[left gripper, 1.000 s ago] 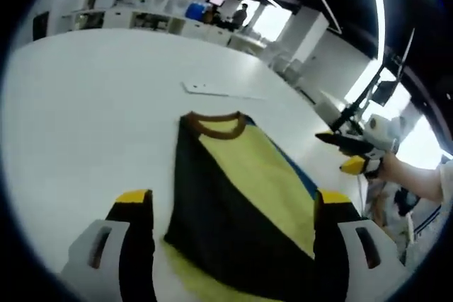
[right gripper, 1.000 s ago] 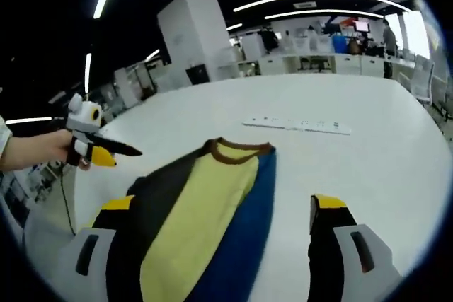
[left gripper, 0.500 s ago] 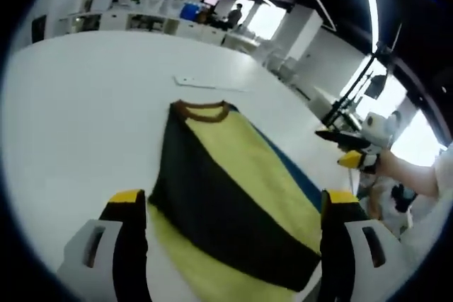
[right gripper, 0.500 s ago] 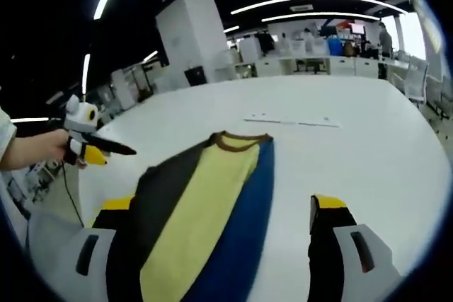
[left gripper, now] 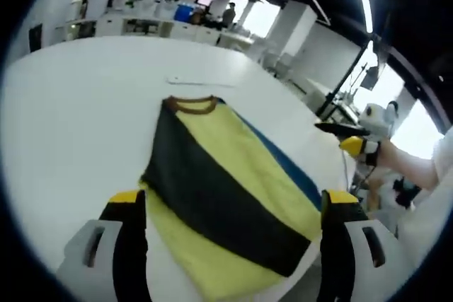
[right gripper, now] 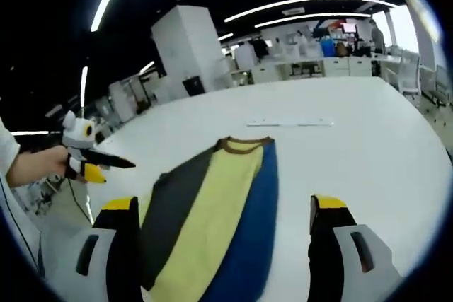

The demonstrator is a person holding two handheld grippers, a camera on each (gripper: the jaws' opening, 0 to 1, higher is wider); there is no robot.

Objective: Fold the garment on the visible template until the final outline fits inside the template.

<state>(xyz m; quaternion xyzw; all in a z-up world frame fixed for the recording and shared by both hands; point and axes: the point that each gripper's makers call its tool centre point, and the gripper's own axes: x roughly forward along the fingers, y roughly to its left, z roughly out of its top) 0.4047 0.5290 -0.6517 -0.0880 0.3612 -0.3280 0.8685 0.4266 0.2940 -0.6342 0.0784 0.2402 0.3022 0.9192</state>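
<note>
The garment (left gripper: pixel 219 178) lies flat on the white table (left gripper: pixel 78 111), folded into a long narrow shape with black, yellow and blue bands and a brown collar (left gripper: pixel 191 104) at its far end. In the right gripper view the garment (right gripper: pixel 212 203) runs from between my jaws toward the collar (right gripper: pixel 244 144). My left gripper (left gripper: pixel 233 245) is open above the near hem, holding nothing. My right gripper (right gripper: pixel 223 245) is open too, over the same end. Each is held by a hand off the table's side: right gripper (left gripper: pixel 348 136), left gripper (right gripper: pixel 88 158).
A thin flat white strip (left gripper: pixel 192 80) lies on the table beyond the collar, also the strip (right gripper: pixel 290 123) in the right gripper view. Desks, shelves and people stand far behind. A black stand (left gripper: pixel 347 93) rises past the table's right edge.
Both views have drawn back and risen, so the garment looks smaller and its near hem now shows. The garment itself has not shifted. Both grippers stay open.
</note>
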